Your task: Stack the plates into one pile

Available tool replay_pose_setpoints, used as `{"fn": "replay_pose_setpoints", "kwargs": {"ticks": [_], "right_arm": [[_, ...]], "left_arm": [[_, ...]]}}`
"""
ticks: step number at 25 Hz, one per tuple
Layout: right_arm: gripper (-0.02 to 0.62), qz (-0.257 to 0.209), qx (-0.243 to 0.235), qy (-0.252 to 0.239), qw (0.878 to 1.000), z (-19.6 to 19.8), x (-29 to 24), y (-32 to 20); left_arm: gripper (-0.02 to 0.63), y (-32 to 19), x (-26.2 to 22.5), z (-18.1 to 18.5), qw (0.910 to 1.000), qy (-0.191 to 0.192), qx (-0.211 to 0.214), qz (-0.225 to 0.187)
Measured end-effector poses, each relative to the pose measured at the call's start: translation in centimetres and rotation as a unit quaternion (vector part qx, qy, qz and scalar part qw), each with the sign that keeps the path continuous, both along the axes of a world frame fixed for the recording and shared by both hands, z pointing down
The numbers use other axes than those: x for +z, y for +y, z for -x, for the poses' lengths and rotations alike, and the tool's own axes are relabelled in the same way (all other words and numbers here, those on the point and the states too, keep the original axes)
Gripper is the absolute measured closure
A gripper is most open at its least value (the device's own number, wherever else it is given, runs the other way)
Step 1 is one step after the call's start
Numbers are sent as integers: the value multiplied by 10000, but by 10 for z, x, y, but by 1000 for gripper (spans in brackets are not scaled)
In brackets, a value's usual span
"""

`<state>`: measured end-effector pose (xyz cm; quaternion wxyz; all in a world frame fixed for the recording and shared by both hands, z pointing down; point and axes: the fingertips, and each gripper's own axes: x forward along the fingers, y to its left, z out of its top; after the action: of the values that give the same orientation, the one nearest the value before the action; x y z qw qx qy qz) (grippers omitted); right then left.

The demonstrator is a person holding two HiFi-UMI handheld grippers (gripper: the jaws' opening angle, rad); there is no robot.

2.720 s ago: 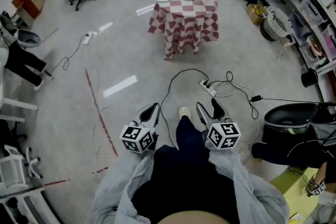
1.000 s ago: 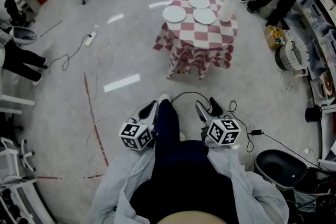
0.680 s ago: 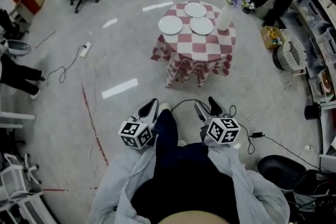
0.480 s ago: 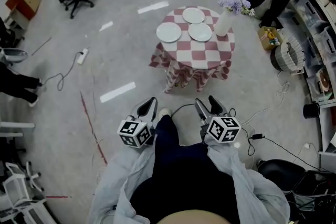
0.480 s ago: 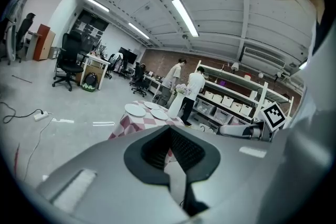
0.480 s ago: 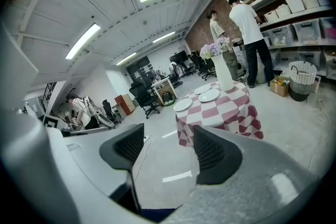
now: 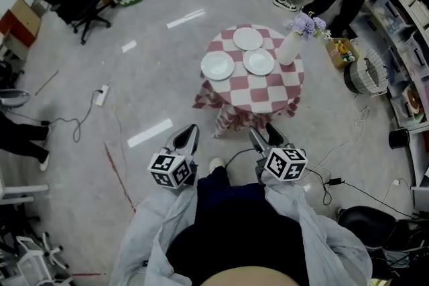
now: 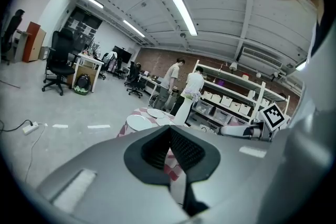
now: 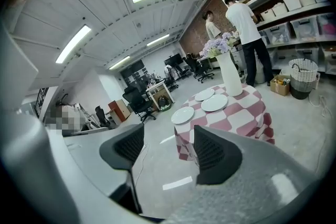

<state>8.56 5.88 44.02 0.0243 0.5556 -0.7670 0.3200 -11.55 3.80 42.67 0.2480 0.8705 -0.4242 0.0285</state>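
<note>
Table (image 7: pixel 263 94) closer now; three plates (image 7: pixel 218 65) lie separate, one vase (image 7: pixel 288 50) beside. Left gripper (image 7: pixel 188 136) together, empty; right gripper (image 7: pixel 265 135) apart, empty.

Glossy white plates (image 7: pixel 218 65) rest on a matt checked cloth tablecloth (image 7: pixel 265 96).

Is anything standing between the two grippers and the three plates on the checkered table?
Nothing visible blocks them. Only bare floor and a black cable lie between the left gripper, the right gripper and the table. The plates lie apart on its top; the vase stands at their right, not in front.
</note>
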Motion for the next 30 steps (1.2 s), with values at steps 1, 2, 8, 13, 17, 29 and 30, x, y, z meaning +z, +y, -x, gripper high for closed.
{"fn": "replay_pose_setpoints", "kwargs": {"ticks": [1, 2, 8, 13, 17, 29, 30], "right_arm": [[302, 3, 35, -10, 10000, 1, 1, -6], [302, 7, 70, -38, 10000, 3, 2, -12], [302, 328, 343, -502, 9976, 8, 18, -21], [302, 488, 641, -719, 9942, -11, 23, -23], [302, 466, 772, -670, 9937, -28, 23, -33], [302, 542, 482, -845, 9938, -34, 32, -118], [302, 543, 459, -852, 9938, -36, 32, -127]], "left_arm": [[594, -7, 0, 1, 10000, -9, 49, -14], [594, -14, 1, 2, 10000, -20, 96, -20], [594, -27, 15, -3, 9993, 7, 334, 185], [594, -22, 32, -14, 9977, 69, 512, 435], [594, -27, 37, -28, 9964, 58, 688, 501], [594, -99, 36, -44, 9973, -62, 498, 529], [594, -107, 36, -46, 9973, -83, 486, 539]]}}
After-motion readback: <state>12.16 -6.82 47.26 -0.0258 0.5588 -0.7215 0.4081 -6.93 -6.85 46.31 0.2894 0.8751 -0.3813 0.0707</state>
